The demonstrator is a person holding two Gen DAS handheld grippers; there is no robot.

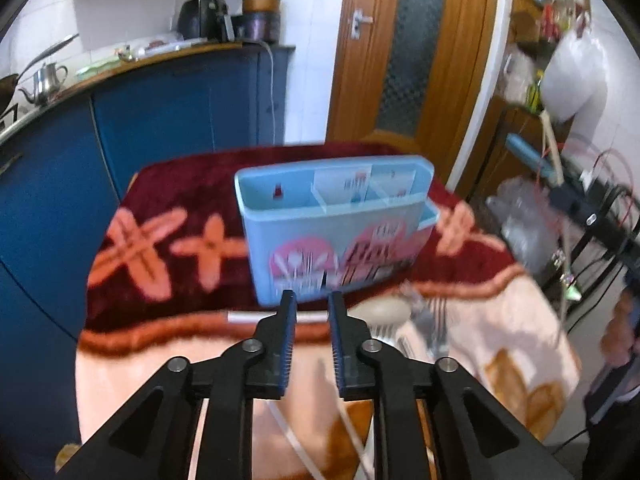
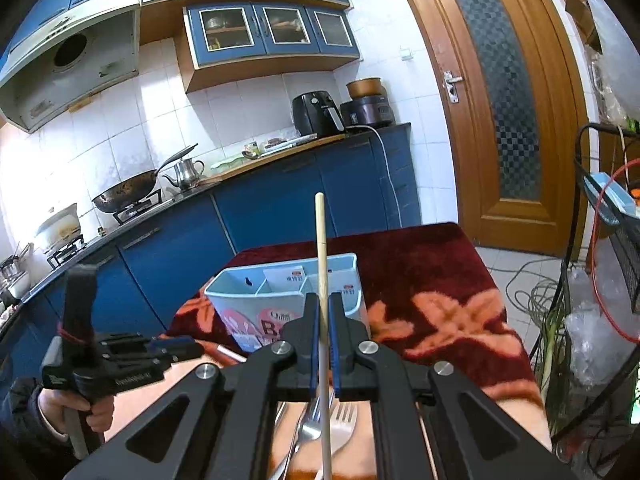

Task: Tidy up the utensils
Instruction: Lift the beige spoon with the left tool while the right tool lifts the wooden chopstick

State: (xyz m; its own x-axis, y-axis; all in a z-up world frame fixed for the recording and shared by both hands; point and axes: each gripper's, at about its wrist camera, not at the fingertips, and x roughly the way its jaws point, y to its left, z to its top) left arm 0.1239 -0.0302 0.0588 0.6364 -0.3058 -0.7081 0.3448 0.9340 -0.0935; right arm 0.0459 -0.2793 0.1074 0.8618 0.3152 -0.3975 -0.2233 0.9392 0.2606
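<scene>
**Chopstick going into the caddy: line it up first**

Right gripper is clamped on a wooden chopstick, stick standing roughly upright, hovering in front of the blue utensil holder on the red blanket. Left gripper is parted, holding nothing, just near the holder. My take: lift so the lower tip clears the rim, center over one compartment, then let go low. Forks and a spoon are waiting on the blanket.
</scene>
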